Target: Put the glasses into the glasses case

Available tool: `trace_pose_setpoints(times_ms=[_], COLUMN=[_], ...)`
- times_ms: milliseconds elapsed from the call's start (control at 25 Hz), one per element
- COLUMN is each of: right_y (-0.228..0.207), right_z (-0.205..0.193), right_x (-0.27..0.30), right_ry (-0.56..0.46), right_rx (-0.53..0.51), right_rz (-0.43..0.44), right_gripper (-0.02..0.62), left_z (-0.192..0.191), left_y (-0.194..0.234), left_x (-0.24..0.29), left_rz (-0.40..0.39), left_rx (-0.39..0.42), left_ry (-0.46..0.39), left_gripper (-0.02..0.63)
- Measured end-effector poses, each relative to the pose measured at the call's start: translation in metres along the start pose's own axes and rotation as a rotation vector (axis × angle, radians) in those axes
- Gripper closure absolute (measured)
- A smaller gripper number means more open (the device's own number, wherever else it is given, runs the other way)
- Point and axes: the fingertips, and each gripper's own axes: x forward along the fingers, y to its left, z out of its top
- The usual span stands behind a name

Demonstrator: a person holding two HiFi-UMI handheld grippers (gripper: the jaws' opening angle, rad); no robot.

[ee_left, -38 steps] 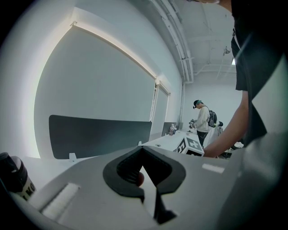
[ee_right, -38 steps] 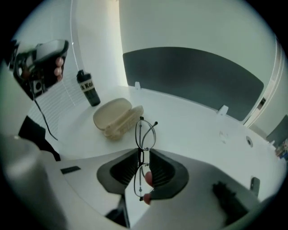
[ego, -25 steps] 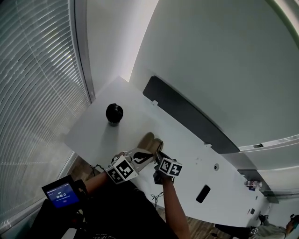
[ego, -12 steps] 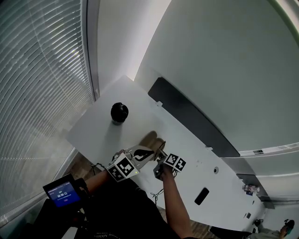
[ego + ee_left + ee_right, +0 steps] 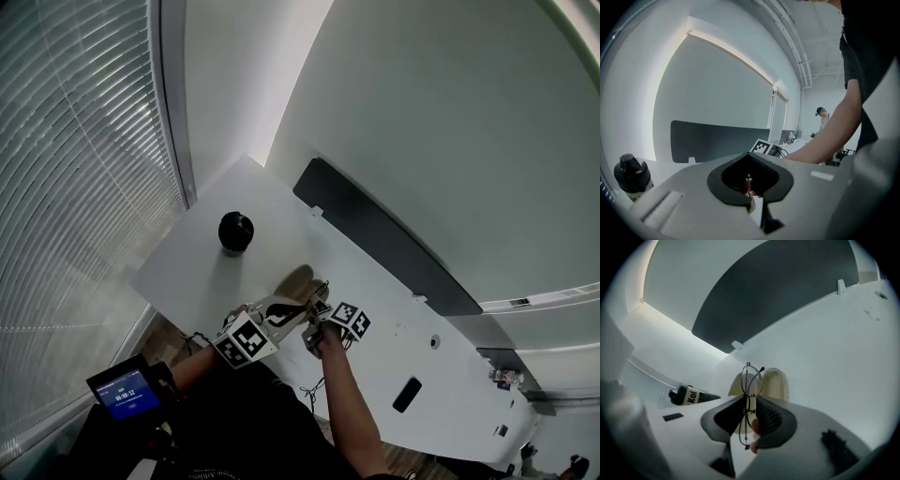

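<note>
The beige glasses case [image 5: 298, 279] lies open on the white table [image 5: 375, 281]; the right gripper view shows its hollow [image 5: 774, 381] just beyond the jaws. Thin wire-framed glasses [image 5: 751, 383] stand edgewise in my right gripper [image 5: 749, 414], which is shut on them, one lens above the pads and one between them. In the head view the right gripper [image 5: 315, 313] hovers at the case's near end. My left gripper [image 5: 284, 310] reaches the case's near-left edge. Its pads [image 5: 751, 187] look closed on a thin beige sliver that seems to be the case's rim.
A black bottle [image 5: 235, 231] stands at the table's far left corner, also seen as bottle [image 5: 631, 174] and bottle [image 5: 688, 394]. A long dark panel [image 5: 375, 234] runs along the table's far edge. A small black slab [image 5: 408, 391] lies to the right. Window blinds [image 5: 66, 187] line the left.
My right gripper has rolled about its own axis and sunk a little toward the case, with the glasses still in it. The left gripper has stayed where it was.
</note>
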Motion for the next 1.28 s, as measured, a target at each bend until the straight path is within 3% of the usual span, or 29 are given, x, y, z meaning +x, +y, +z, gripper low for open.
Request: trace_pose_setpoints(times_ms=[360, 680, 880, 1080, 1280], right_y=[-0.066, -0.091, -0.095, -0.086, -0.082], right_z=[-0.037, -0.026, -0.027, -0.024, -0.028], right_x=[0.003, -0.021, -0.03, -0.041, -0.042], right_ry=[0.104, 0.151, 0.106, 0.047, 0.088], right_rx=[-0.068, -0.364, -0.391, -0.504, -0.538], right_rz=[-0.206, -0.394, -0.342, -0.319, -0.306], right_gripper=[0.512, 0.509, 0.493, 0.491, 0.448], left_z=[0.002, 0.002, -0.004, -0.009, -0.012], left_y=[0.007, 0.001, -0.001, -0.005, -0.014], left_x=[-0.005, 0.003, 0.004, 0.005, 0.009], left_rz=[0.023, 0.006, -0.004, -0.015, -0.038], left_rx=[0.005, 0.007, 0.005, 0.009, 0.018], left_ry=[0.0, 0.034, 0.053, 0.074, 0.092], left_gripper=[0.6, 0.601, 0.601, 0.6, 0.601])
